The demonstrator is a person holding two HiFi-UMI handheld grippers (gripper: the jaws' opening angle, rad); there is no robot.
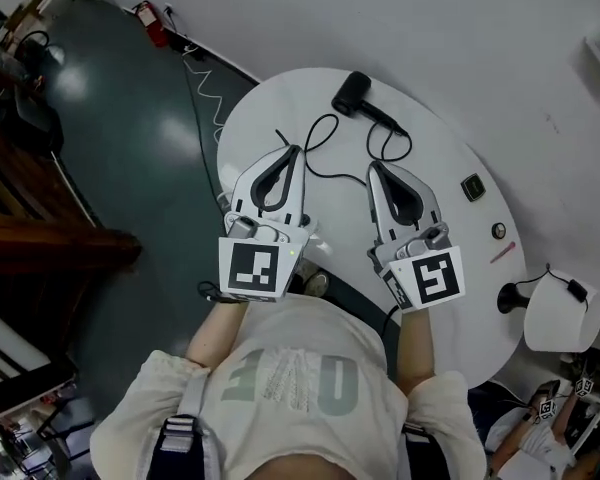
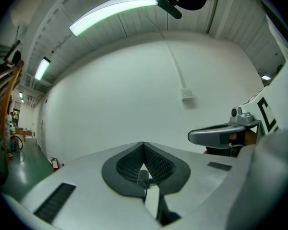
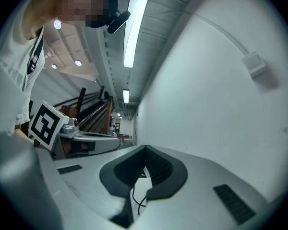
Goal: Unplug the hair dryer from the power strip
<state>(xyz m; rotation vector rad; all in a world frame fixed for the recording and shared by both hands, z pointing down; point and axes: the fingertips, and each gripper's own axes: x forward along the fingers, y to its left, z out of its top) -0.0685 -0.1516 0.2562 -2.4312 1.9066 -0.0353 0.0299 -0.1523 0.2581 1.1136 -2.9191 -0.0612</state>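
Observation:
A black hair dryer (image 1: 356,94) lies at the far side of the round white table (image 1: 450,148). Its black cord (image 1: 325,173) loops across the tabletop toward my grippers. No power strip shows in any view. My left gripper (image 1: 298,149) hovers over the table's near left, jaws shut and empty, its tip over a loop of the cord. My right gripper (image 1: 373,165) is beside it, also shut and empty. In the left gripper view the jaws (image 2: 144,145) meet at the tip. A piece of cord (image 3: 134,197) shows under the shut right gripper (image 3: 145,150).
On the table's right side lie a small black device (image 1: 472,186), a round knob (image 1: 498,230) and a red pen (image 1: 502,253). A white round object (image 1: 563,313) stands past the right edge. A white cable (image 1: 206,98) trails on the green floor at the left.

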